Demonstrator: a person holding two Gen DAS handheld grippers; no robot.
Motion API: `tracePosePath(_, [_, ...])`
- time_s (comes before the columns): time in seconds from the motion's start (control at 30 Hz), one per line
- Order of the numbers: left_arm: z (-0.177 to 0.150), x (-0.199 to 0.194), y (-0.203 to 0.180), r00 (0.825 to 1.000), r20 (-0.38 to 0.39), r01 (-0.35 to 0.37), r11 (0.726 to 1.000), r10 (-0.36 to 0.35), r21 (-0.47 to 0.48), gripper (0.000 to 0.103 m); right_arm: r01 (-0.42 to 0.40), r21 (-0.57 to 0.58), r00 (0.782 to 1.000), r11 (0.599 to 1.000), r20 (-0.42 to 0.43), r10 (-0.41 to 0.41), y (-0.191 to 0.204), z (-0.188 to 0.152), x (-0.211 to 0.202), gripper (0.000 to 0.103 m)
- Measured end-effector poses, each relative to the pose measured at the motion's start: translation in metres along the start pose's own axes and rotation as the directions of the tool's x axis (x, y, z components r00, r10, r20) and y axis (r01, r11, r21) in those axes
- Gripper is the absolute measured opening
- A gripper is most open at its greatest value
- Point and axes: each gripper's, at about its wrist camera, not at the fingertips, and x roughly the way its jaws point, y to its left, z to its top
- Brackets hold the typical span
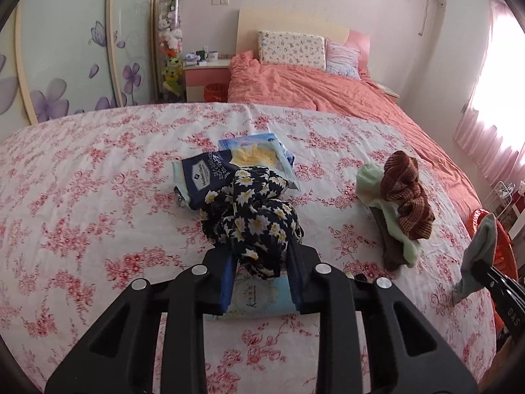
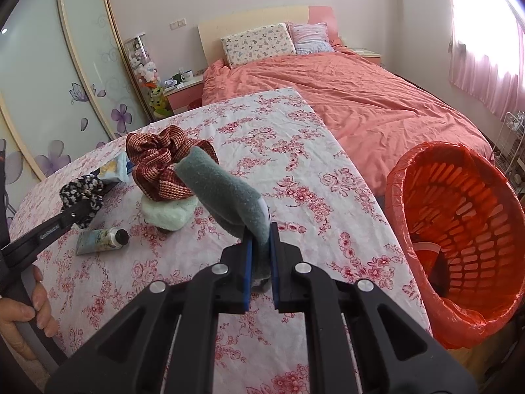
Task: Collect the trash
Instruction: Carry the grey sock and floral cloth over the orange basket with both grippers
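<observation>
My left gripper (image 1: 261, 264) is shut on a black scrunchie with white daisies (image 1: 252, 210), whose fabric fills the gap between the blue pads. The scrunchie rests on the floral tablecloth (image 1: 98, 197), over a pale blue tube (image 1: 259, 298). In the right wrist view the same scrunchie (image 2: 82, 190) lies at the far left, with the left gripper (image 2: 80, 211) on it. My right gripper (image 2: 261, 249) is shut on a grey-green sock (image 2: 226, 193), held above the table. An orange basket lined with a red bag (image 2: 459, 229) stands just to its right, tilted towards me.
Snack packets (image 1: 210, 177) lie behind the floral scrunchie. A brown striped scrunchie (image 2: 157, 167) sits on a folded pale green cloth (image 2: 167, 213). The tube (image 2: 101, 236) lies nearer the front. A bed with a coral cover (image 2: 361, 98) lies beyond the table. A hand (image 2: 32, 295) shows at lower left.
</observation>
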Motion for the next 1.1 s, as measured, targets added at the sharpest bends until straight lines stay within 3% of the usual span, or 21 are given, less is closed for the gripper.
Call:
tracePosePath(0.4, [-0.001, -0.032, -0.005, 0.998, 0.056, -0.035, 0.998, 0.033, 0.049, 0.028, 0.005, -0.005, 0.999, 1.000, 0.036, -0.005, 0.003, -0.001, -0.026, 0.010])
tracePosePath(1.1, [-0.007, -0.084, -0.063, 0.988, 0.152, -0.058, 0.984, 0.033, 0.166, 0.028, 0.063, 0.031, 0.986, 0.998, 0.152, -0.067, -0.034, -0.004, -0.099, 0.011])
